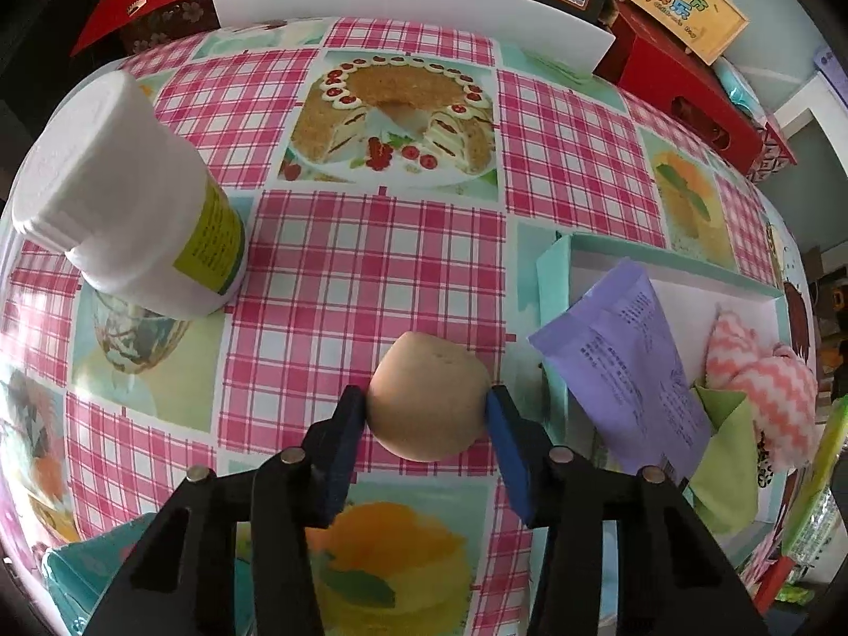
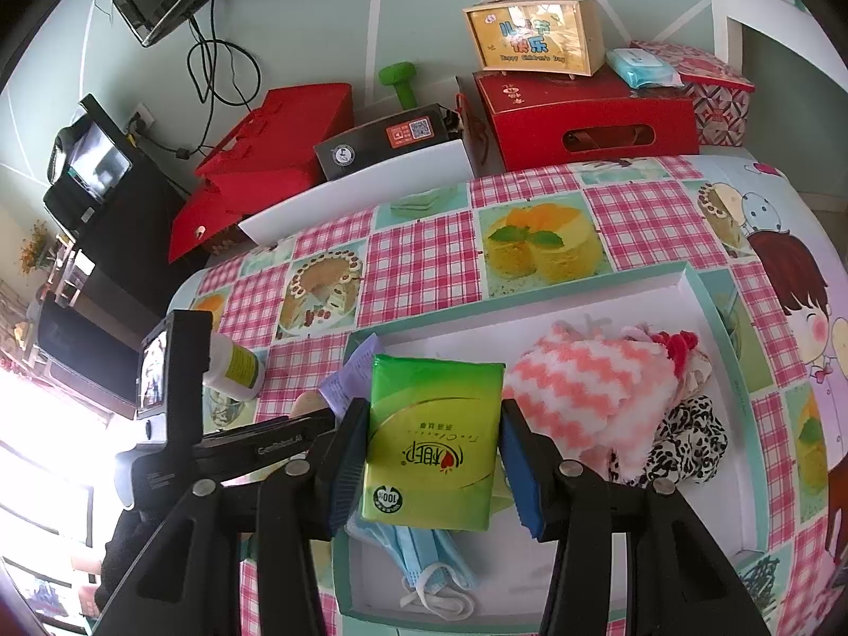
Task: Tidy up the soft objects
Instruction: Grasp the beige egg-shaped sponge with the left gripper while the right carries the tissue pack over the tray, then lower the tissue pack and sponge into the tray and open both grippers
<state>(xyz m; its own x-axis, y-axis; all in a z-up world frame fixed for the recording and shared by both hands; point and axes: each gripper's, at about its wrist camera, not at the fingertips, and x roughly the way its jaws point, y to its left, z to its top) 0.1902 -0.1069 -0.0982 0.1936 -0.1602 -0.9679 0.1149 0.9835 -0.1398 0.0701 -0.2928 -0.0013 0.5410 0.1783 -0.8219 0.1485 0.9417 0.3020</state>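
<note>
1. My left gripper [image 1: 426, 405]: jaws pinching the tan sponge ball [image 1: 428, 396] above the tabletop [image 1: 371, 265].
2. My right gripper [image 2: 432, 442]: jaws pinching the green tissue pack [image 2: 434, 437] over the tray [image 2: 715, 318], beside the pink-and-white towel [image 2: 577, 392].

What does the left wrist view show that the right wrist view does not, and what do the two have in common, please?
Only the left wrist view shows the left gripper with its jaws closed on the tan sponge ball over the tablecloth, and the white bottle close up.

Only the right wrist view shows the right gripper clamping the green tissue pack above the tray, plus the blue face mask and the leopard-print fabric.

Both show the teal-rimmed tray, the pink-and-white chevron cloth and the purple packet.
</note>
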